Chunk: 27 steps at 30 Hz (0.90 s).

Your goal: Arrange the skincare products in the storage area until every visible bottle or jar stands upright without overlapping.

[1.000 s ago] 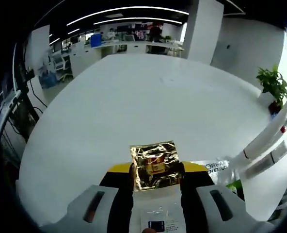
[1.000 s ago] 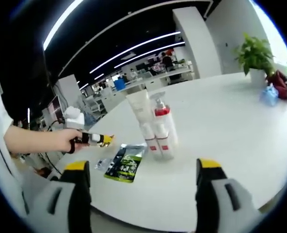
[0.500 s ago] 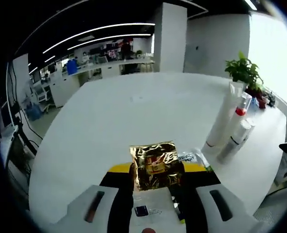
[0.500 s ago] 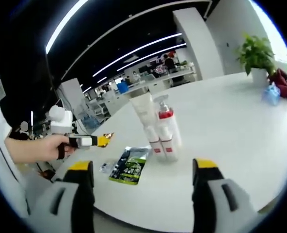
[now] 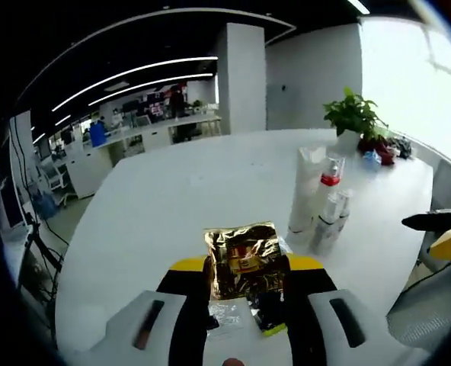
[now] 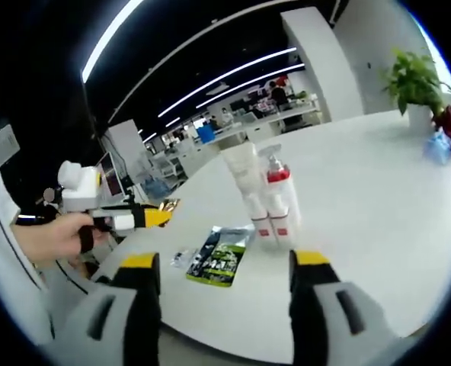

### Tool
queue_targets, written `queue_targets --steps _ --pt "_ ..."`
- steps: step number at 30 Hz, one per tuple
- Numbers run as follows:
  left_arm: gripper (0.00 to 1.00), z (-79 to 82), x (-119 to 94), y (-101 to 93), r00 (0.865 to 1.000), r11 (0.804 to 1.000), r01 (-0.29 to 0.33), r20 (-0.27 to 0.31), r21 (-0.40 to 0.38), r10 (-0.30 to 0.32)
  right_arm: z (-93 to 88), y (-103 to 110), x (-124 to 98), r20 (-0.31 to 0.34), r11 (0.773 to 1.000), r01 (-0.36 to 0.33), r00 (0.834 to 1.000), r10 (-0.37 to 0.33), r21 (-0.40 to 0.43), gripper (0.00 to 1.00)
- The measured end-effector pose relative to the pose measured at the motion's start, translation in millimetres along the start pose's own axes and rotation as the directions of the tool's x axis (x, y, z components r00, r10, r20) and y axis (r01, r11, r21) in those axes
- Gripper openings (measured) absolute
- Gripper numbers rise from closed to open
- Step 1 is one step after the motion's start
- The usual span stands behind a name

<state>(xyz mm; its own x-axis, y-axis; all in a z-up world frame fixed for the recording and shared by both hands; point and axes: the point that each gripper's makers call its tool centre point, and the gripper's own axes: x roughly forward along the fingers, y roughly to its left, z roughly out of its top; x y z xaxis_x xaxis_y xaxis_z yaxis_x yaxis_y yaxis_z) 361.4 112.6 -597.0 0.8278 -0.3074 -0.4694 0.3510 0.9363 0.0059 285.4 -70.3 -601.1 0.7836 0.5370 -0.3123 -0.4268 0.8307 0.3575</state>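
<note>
It was an open-plan office: long white desks [image 5: 164, 131] with monitors and seated people stood at the back, under strip ceiling lights [image 5: 134, 72], beside a broad white table [image 5: 203, 183] and potted plant [image 5: 353, 118].

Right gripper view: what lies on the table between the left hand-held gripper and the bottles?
A green sachet lies flat there, with a small clear packet beside it.
</note>
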Motion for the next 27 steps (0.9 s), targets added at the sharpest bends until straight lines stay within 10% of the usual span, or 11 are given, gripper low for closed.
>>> queue_targets --steps 14,20,27 --pt "0.34 -4.8 -27.7 -3.7 1.000 0.999 0.005 0.025 0.049 -0.006 -1.5 17.8 -0.6 -0.021 0.997 -0.072 0.997 0.072 -0.004 0.56" --pt "0.34 10.2 -41.6 -32.6 0.991 0.970 0.089 0.079 0.225 -0.109 33.2 66.3 12.9 0.058 0.968 -0.239 0.970 0.235 0.081 0.45" --pt "0.35 14.5 -55.0 -48.9 0.982 0.961 0.132 0.099 0.244 -0.160 49.8 91.0 47.5 0.079 0.922 -0.336 0.942 0.327 0.191 0.30"
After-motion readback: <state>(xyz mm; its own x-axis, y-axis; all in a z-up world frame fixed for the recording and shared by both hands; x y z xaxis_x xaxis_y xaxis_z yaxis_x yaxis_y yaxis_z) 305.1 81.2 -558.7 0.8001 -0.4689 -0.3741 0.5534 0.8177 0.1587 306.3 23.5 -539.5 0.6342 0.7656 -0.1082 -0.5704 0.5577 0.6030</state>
